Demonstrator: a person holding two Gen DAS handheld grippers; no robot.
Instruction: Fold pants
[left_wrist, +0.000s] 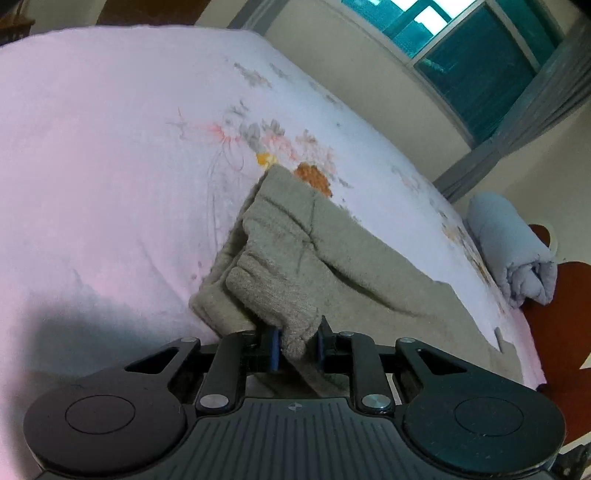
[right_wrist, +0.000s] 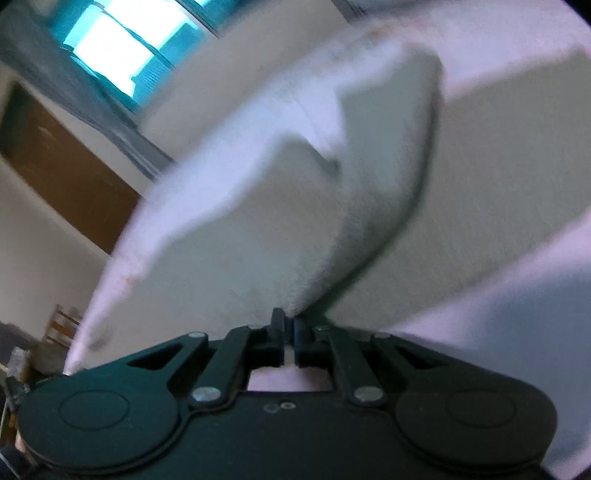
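The pants (left_wrist: 314, 254) lie on the bed (left_wrist: 110, 147), one part doubled over, so the fold seems partway done. The left gripper (left_wrist: 297, 341) tilts downward, its jaws pinching a thick ribbed edge. The right gripper (right_wrist: 289, 328), also tilted down, has jaws pressed together on cloth just ahead.

No legible text, label, brand name, number or sign appears in either wrist view. The floral print on the pale pink bedsheet (left_wrist: 110, 147) carries no lettering, and the small round marks on the black plastic gripper bodies are too small to read.
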